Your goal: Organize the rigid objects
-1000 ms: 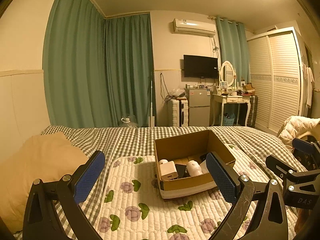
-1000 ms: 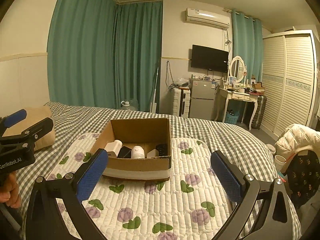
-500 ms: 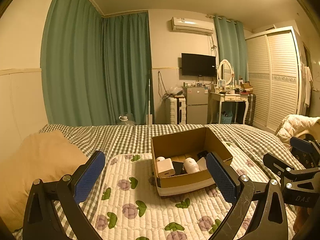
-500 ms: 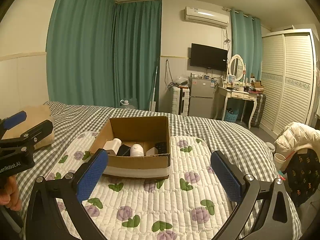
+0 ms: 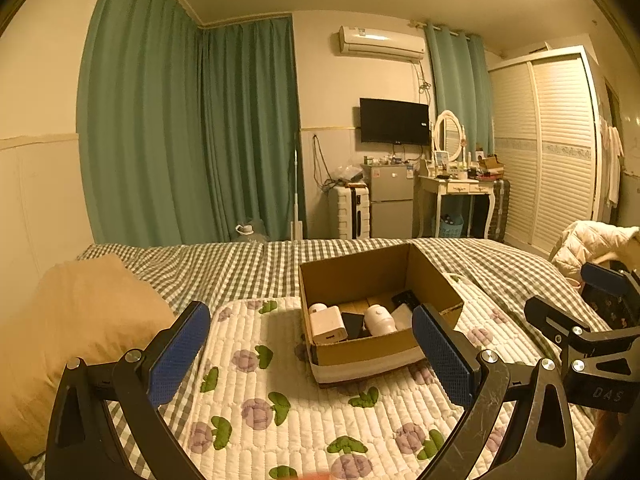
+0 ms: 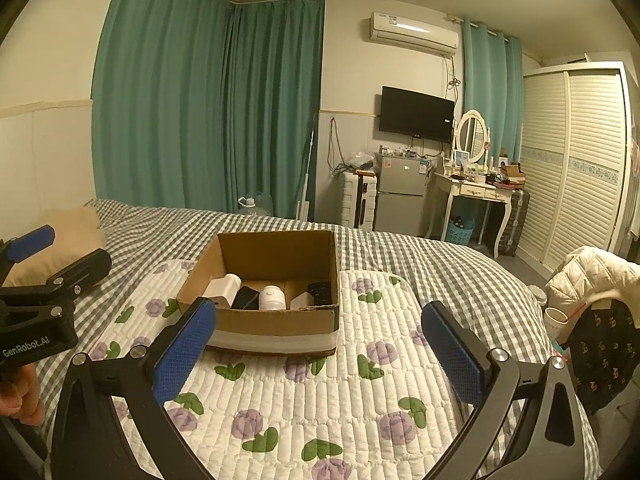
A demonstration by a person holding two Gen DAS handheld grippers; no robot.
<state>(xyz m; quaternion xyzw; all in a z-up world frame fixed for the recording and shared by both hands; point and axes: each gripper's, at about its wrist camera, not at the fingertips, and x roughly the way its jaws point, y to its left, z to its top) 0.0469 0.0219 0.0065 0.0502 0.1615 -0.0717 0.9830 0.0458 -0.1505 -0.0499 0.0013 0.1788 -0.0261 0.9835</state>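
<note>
Currently, the open brown cardboard box (image 6: 276,280) sat on the white quilted mat with purple flowers (image 6: 320,400), holding a white rectangular charger (image 6: 220,290), a black flat device (image 6: 245,297) and a white round jar (image 6: 272,298). The left gripper (image 5: 310,354) and right gripper (image 6: 318,354) both hung spread and empty, short of the box. A sound pick likely called for descending vertically over one item, clear of the box walls.

White lettering "GenRobot.AI" runs along the black body of the left claw (image 6: 28,248) in the right wrist view. "DAS" is embossed on the black body of the right claw (image 5: 600,292) in the left wrist view.
</note>
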